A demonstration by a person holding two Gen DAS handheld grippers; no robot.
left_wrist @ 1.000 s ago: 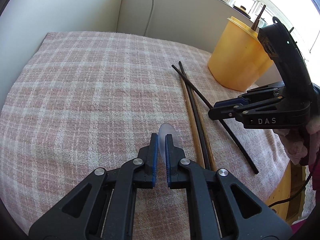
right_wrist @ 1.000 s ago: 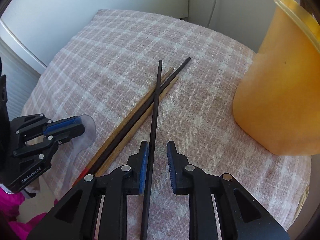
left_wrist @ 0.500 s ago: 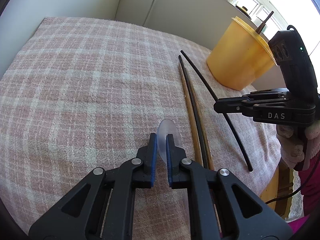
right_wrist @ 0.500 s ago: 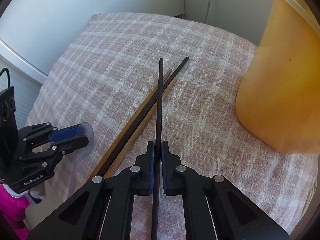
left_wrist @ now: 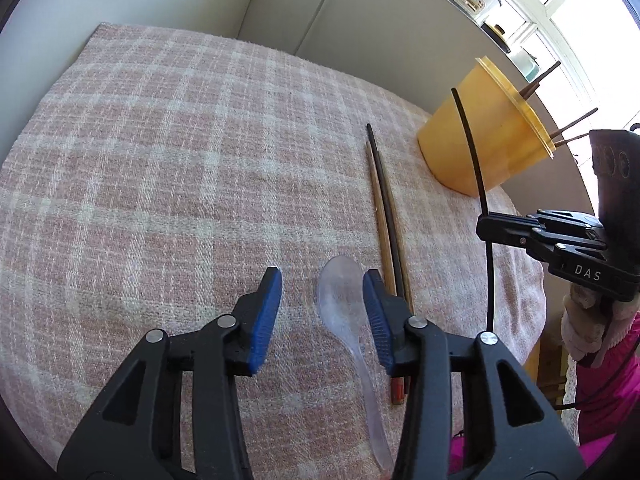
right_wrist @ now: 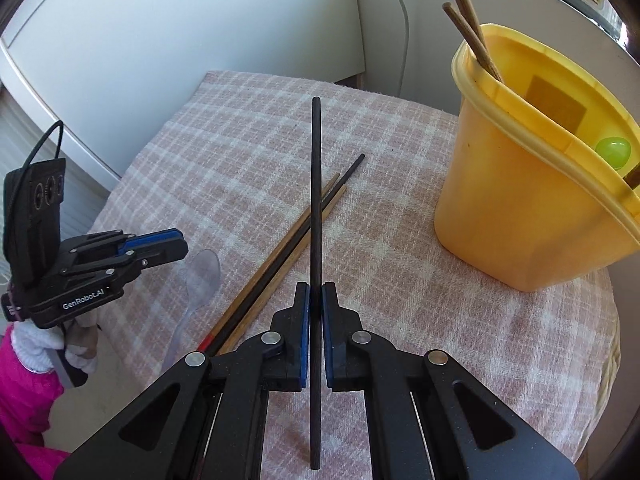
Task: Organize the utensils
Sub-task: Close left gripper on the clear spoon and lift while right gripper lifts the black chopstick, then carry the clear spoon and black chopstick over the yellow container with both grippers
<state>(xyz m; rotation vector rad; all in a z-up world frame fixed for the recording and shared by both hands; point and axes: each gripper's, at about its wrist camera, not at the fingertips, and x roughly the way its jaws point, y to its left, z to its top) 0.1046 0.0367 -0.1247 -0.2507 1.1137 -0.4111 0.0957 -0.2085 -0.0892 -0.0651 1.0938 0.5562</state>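
On a surface draped in pink plaid cloth, the right hand-held gripper pinches 1 black chopstick near its middle, carrying it clear of the cloth with its tip angled toward the yellow plastic tub at the far right edge. Several brown chopsticks already lean inside the tub, along with a small green object that is hard to identify. The left hand-held gripper stands spread, its jaws having just been opening; the clear plastic soup spoon lies flat on the cloth between them, close against the right finger but no longer squeezed. Just beside the spoon, toward the near right edge, 3 more chopsticks, 1 dark and 2 wooden, lie bundled together. The black chopstick looks light, rigid and slick, likely to pivot in a single-point grip, so a hold near mid-length suits it. The spoon appears thin, light and slippery; its narrow handle, trailing toward the near edge, probably offers a surer purchase than the rounded bowl.
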